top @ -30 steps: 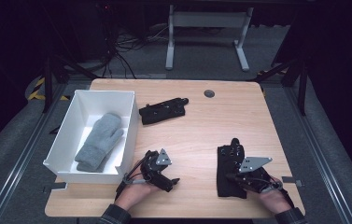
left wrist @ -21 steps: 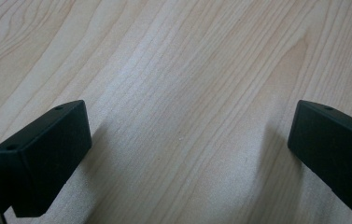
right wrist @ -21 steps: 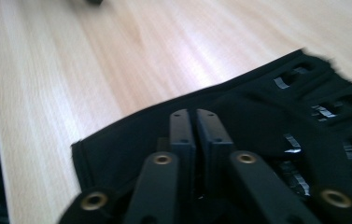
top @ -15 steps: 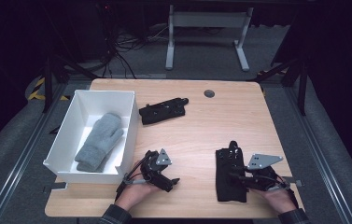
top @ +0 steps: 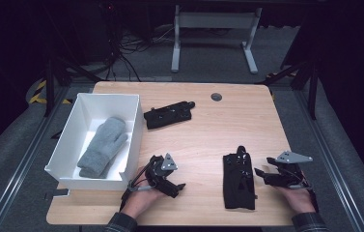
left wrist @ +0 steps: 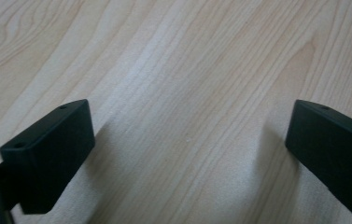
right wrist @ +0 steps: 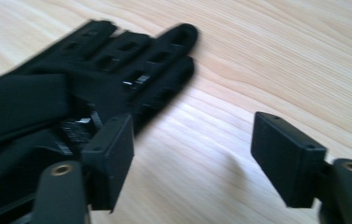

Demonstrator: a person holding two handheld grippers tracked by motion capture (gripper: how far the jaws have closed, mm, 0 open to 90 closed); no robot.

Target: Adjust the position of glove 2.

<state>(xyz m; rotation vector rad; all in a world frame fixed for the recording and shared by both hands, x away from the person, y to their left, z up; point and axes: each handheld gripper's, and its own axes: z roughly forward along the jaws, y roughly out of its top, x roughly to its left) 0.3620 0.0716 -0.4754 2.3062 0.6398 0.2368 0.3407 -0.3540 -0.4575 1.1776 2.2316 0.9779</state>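
**Both grippers open, black glove lying free near front edge**

Right gripper [top: 261,175] sits low by the tabletop's front-right corner, just right of the black glove [top: 239,180]. Its jaws have just been opening and stand apart with bare wood between them; nothing held. In the right gripper view the glove [right wrist: 71,88] lies flat just beside one jaw, fingers pointing away, a bit blurred.

Left gripper [top: 179,186] rests near the front edge, left of centre, just right of the white box [top: 68,140]. Jaws wide in the left gripper view, only wood grain [left wrist: 187,116] between them.

Glove lies lengthwise near the front edge, right of centre, between the two grippers. Second black glove [top: 169,114] lies toward the back edge, just right of the box. Grey mitten [top: 103,146] lies inside the box, at the left edge of the tabletop [top: 208,135].
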